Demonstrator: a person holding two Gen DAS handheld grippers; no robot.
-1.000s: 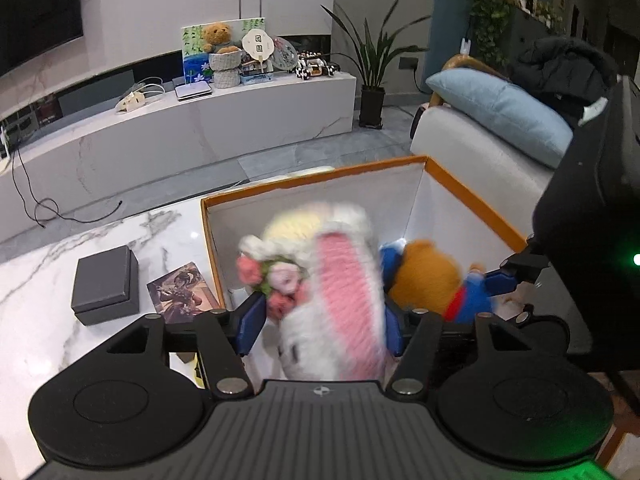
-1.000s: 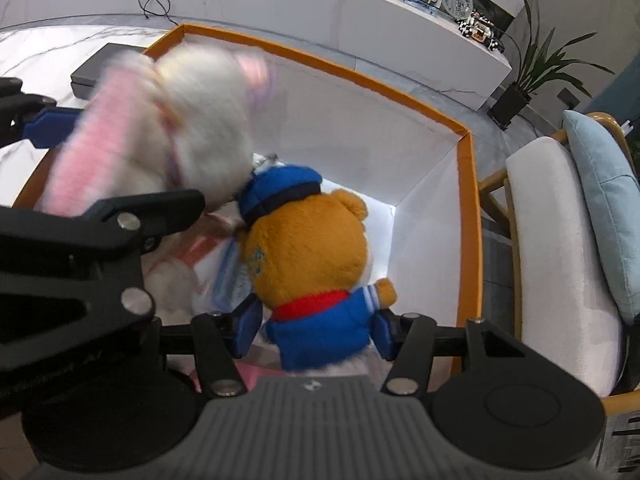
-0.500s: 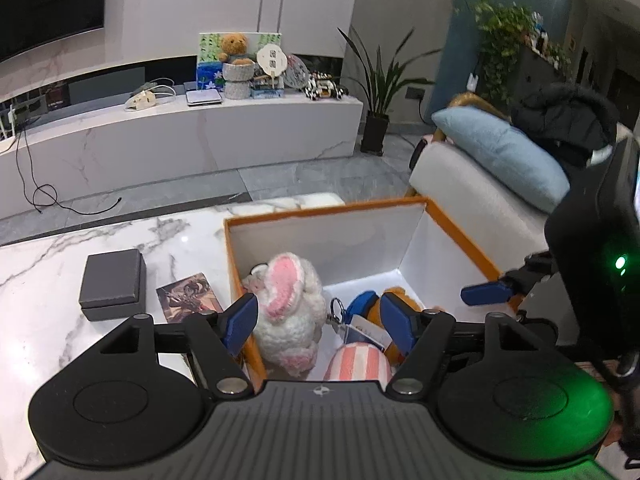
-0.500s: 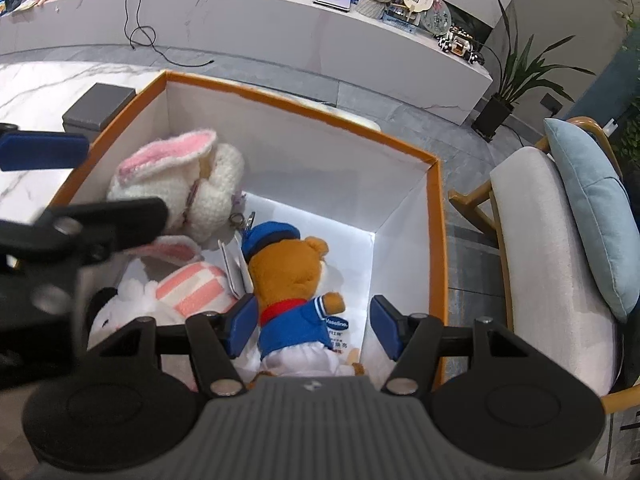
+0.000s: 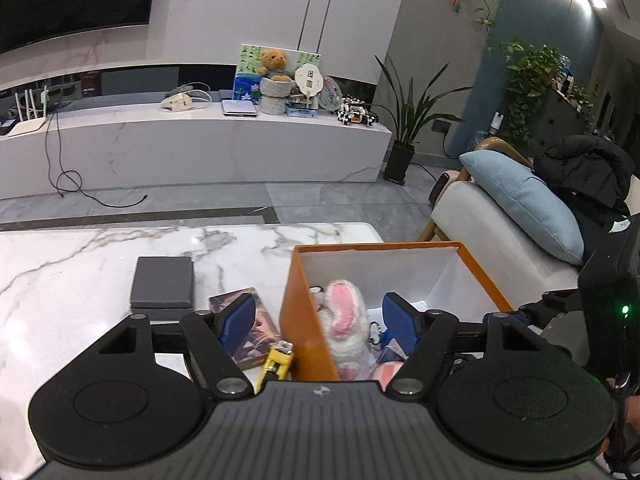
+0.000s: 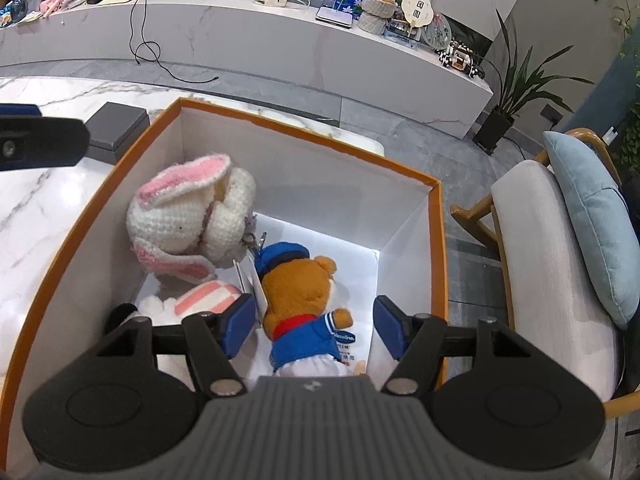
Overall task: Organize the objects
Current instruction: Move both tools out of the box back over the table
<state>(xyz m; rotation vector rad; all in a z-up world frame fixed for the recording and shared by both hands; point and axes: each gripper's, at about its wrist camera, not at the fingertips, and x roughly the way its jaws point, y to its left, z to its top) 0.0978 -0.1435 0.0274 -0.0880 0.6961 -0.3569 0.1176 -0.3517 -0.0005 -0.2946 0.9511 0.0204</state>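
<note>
The orange box [image 6: 436, 264] is sitting on the marble table [image 5: 80, 280], and the soft toys are lying inside it. The crocheted white rabbit [image 6: 192, 216] is resting against the box's left wall, its pink-lined ears folded over. Just right of it, on the box floor, the brown bear in a blue sailor suit [image 6: 300, 304] is lying on its back. A pink-and-white striped plush [image 6: 208, 300] is peeking out below the rabbit; what it belongs to is hard to tell.

The right gripper [image 6: 314, 320] is hovering above the box over the bear, its jaws opening, the pads clear of the toy. The left gripper [image 5: 320, 320] is straddling the box's left wall, its jaws opening too and gripping nothing.

Outside the box, to its left, a dark grey case [image 5: 162, 282], a picture card [image 5: 256, 328] and a small yellow object [image 5: 276, 362] are lying on the table.
</note>
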